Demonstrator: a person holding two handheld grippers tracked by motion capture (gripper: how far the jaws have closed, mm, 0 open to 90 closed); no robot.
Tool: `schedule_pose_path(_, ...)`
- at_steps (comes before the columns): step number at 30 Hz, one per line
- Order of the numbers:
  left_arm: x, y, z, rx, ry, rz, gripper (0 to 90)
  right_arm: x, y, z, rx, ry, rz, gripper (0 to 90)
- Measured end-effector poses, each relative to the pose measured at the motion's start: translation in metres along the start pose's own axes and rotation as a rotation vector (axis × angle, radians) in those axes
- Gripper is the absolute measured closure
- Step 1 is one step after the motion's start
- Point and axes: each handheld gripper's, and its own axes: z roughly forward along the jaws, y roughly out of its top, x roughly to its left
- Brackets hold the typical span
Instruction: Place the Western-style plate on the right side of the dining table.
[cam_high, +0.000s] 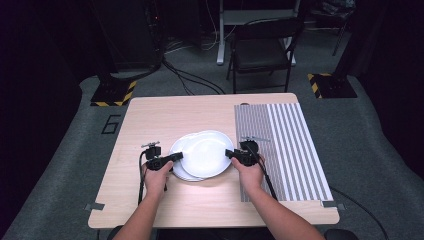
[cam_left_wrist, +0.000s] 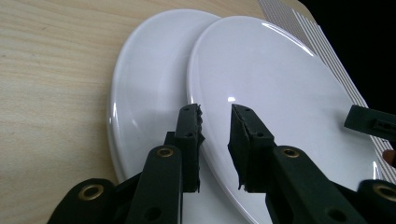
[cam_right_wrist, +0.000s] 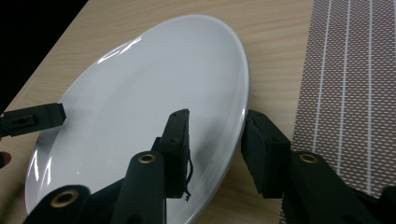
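High view puts two white plates at the centre of the frame on the wooden table (cam_high: 150, 200), the upper plate (cam_high: 207, 152) lying offset toward the right over the lower plate (cam_high: 179, 150), with a striped mat (cam_high: 285, 150) filling the right part of the tabletop. Starting at the left, we have the left gripper (cam_high: 175, 157) at the left rim of the stack. Its own view shows the jaws drawn as near together as they go around the near rim of the upper plate (cam_left_wrist: 280, 93), one jaw over the lower plate (cam_left_wrist: 149, 84) and one over the upper plate's face, so we judge it pinches that rim. Moving right, the right gripper (cam_high: 231, 153) sits at the opposite edge; in the right gripper view its jaws straddle the rim of the upper plate (cam_right_wrist: 154, 93), one above and one outside, and we cannot tell whether the pads press on it or stand just apart. We judge the plates stiff, glossy and slippery, fairly heavy for their thin edge, and breakable if dropped. The rim is the only place to grip, so we would take opposite edges and keep it level
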Motion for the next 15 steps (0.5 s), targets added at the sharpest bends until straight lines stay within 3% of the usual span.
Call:
schedule_pose_path(4,-0.0009,-0.0005,0.0011,0.003,-0.005,0.004,72.9,-0.001,0.0007,-0.0031,0.003,-0.008,-0.008,62.9)
schedule_pose_path(10,-0.0026,-0.0012,0.0019,0.003,-0.002,0.001,72.8,-0.001,0.0015,-0.0074,0.011,-0.036,-0.058,67.5)
schedule_pose_path(15,-0.0036,-0.0015,0.0021,0.009,0.002,0.003,72.1,-0.0027,-0.001,-0.0082,-0.001,-0.031,-0.048,70.0)
